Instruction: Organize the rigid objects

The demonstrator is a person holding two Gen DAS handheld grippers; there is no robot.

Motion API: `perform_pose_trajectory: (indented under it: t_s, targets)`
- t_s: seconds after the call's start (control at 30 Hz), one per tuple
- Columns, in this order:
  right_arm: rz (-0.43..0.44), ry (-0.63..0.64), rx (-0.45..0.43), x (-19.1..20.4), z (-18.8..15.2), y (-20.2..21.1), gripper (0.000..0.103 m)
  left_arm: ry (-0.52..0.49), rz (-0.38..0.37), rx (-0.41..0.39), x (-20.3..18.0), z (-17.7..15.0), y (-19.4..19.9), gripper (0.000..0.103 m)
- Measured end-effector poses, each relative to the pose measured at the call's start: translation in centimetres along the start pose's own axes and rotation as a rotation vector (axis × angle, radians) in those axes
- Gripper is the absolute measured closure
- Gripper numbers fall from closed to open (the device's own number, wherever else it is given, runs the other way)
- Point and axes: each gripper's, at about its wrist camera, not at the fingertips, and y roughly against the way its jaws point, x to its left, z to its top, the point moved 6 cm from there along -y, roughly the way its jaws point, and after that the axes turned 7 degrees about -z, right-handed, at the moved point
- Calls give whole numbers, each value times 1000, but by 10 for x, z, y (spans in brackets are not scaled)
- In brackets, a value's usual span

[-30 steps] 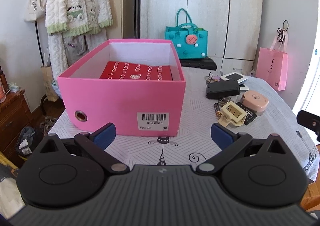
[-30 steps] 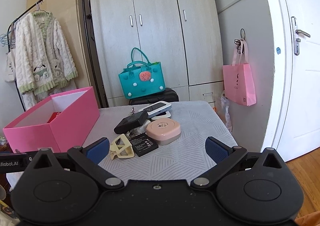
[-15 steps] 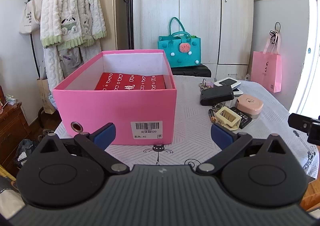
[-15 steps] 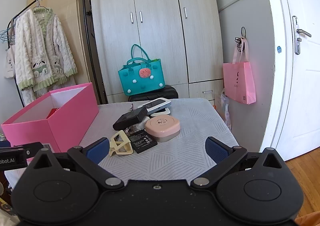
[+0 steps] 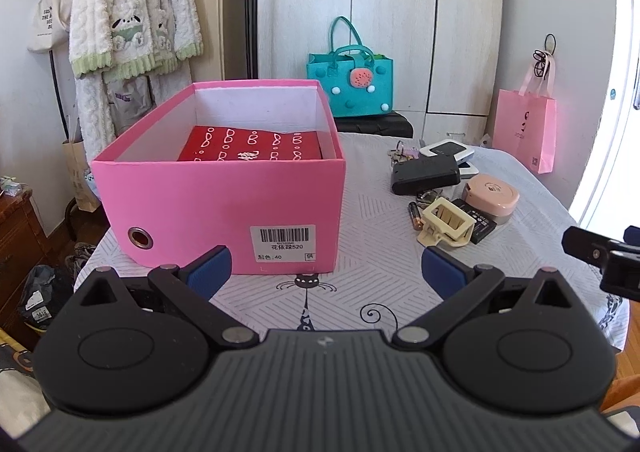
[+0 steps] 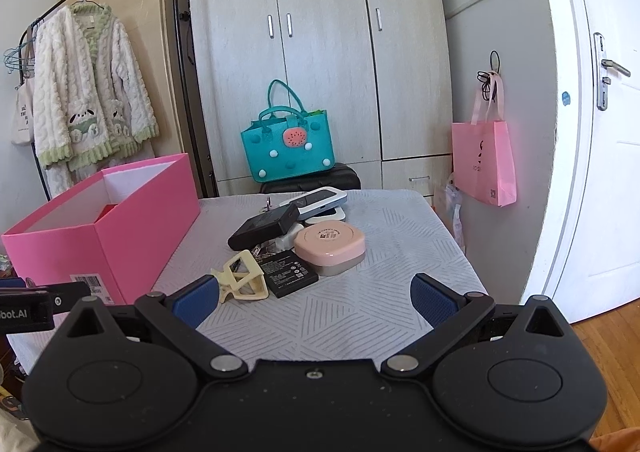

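Pulled back a little since a moment ago: left gripper (image 5: 326,268) now farther from the pink box (image 5: 224,207), so more of the table cloth (image 5: 372,219) seen in front. Right gripper (image 6: 314,298) moved hardly at all. Both spread wide, holding nothing.

Pink box just ahead of the left gripper, a bit to its left, open on top, with a red box (image 5: 252,145) lying flat inside. Small things piled well to the right of the left gripper: a cream hair clip (image 5: 446,221) nearest, touching a flat black battery (image 5: 482,223), then a round pink case (image 5: 490,193), a black power bank (image 5: 424,173) and a white device (image 5: 446,149) at the back.

From the right wrist, the same pile sits straight ahead: hair clip (image 6: 242,278) just past the left fingertip (image 6: 196,298), battery (image 6: 290,274) beside it, pink case (image 6: 330,242) behind.

Seen only from the left wrist: a small AA battery (image 5: 414,213) beside the clip, the bar code label (image 5: 282,238) whole on the box front, and most of the red box (only a corner peeks out in the other view). Seen only from the right wrist: a white door (image 6: 604,131) at the right.
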Motion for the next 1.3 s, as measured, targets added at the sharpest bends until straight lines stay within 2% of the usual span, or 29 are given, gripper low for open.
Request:
perform_pose_trajectory:
  t_s: [0.07,0.2,0.27,0.4,0.57,0.73,0.87,1.0,1.13,1.2,1.3]
  targets:
    - [26,7,-19,0,1,-1,0,-8,-20,2,-2,1,-3,2]
    - [110,28,-170,0,4,-2,0,-11,54,27,-3,1,-18,2]
    - [135,37,-181,-2,6,-12,0,-11,42,36,-6,1,-23,2]
    - [201,8,-124,-9,20,-33,0,-68,4,-36,-13,3,-18,2]
    - [235,59,-69,-14,24,-54,1,-88,-64,-25,0,24,-12,1]
    - [236,59,51,-20,16,-83,2,-134,-24,-11,37,58,-11,0]
    - [246,-24,125,-29,19,-106,3,-168,50,34,73,84,-24,3]
    - [280,-89,227,-32,17,-133,4,-186,90,108,105,108,-43,3]
    - [295,-86,307,-30,17,-159,7,-144,64,217,130,120,-64,7]
    - [268,-53,311,-28,20,-169,7,-119,32,287,141,120,-76,17]
    - [247,-22,321,-27,21,-180,8,-150,45,334,150,121,-89,21]
